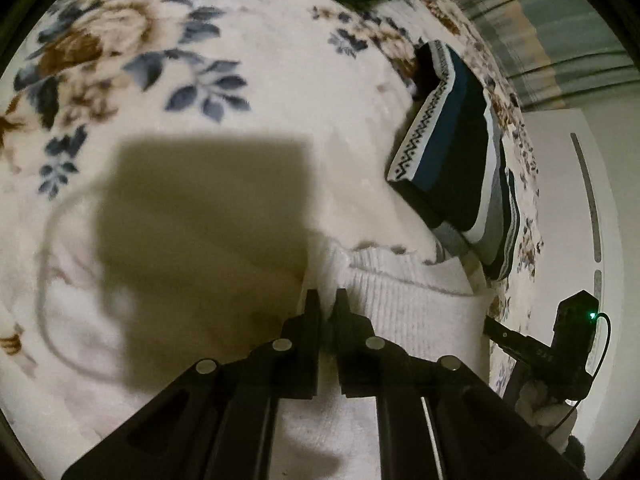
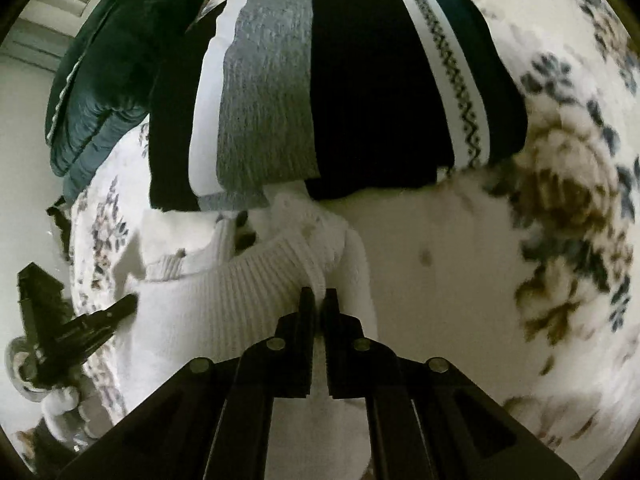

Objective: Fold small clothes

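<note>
White ribbed knit garment [image 1: 404,304] lies on a cream floral blanket [image 1: 248,80] with blue and brown flower prints, at the near edge of the spread and just in front of both grippers. Left gripper [image 1: 327,300]: fingers drawn almost together, a fold of the white knit pinched between the tips; a large blocky shadow [image 1: 208,224] falls on the blanket to its left. Right gripper [image 2: 318,298]: fingers likewise nearly closed, clamped on a bunched ridge of the same white garment [image 2: 224,304], ribbing running up between the tips. In the right wrist view the left gripper shows at the far left, its tip against the garment's left edge; in the left wrist view the right gripper [image 1: 496,330] shows at the right side, tip at the garment's right edge. Beyond the white knit, a folded stack of clothes [image 2: 340,92] in black, grey and white bands with a zigzag trim strip rests on the blanket, its near edge just touching or overlapping the white garment's far side. A dark teal quilted item [image 2: 100,92] lies to the left of that stack. A striped curtain [image 1: 560,36] hangs past the blanket's far right edge.
</note>
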Action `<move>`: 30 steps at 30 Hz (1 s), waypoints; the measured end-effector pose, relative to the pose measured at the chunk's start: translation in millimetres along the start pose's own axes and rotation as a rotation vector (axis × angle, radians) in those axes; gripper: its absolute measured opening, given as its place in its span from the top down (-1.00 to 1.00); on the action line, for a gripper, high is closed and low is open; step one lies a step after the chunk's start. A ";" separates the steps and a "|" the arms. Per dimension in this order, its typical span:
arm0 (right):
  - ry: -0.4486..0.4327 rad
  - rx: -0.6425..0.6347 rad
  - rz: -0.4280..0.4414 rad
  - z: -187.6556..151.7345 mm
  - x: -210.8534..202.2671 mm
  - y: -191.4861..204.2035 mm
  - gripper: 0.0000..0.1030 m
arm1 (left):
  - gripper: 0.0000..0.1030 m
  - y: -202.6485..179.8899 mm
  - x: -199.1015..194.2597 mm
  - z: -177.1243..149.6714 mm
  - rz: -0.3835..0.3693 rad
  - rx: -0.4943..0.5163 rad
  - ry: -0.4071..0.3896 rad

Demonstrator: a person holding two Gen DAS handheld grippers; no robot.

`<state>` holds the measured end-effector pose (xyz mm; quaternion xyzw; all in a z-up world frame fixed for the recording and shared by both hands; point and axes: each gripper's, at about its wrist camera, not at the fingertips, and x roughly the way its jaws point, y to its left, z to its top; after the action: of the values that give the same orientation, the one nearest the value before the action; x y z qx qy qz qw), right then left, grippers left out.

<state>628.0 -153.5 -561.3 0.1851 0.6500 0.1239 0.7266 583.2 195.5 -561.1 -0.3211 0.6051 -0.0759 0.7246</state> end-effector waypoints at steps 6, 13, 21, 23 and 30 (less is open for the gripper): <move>0.033 0.059 0.134 -12.7 -20.1 -17.2 -0.42 | -0.14 14.9 -45.1 -21.8 -0.155 -0.063 -0.058; 0.171 0.138 0.344 -52.8 -4.3 -50.0 -0.75 | -0.26 33.4 -23.8 -62.0 -0.260 -0.070 0.048; 0.324 0.200 0.525 -77.3 62.6 -57.3 -0.80 | -0.07 26.7 14.3 -52.5 -0.341 -0.089 0.084; 0.303 0.196 0.551 -78.5 63.3 -55.4 -0.24 | 0.55 18.3 8.8 -51.4 -0.319 -0.051 0.068; 0.218 0.167 0.517 -88.8 33.1 -42.8 0.30 | 0.62 -7.7 -23.3 -54.4 -0.289 -0.012 0.019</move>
<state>541.5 -168.6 -617.1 0.3894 0.6634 0.2701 0.5791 529.1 180.8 -540.8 -0.4084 0.5600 -0.1789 0.6983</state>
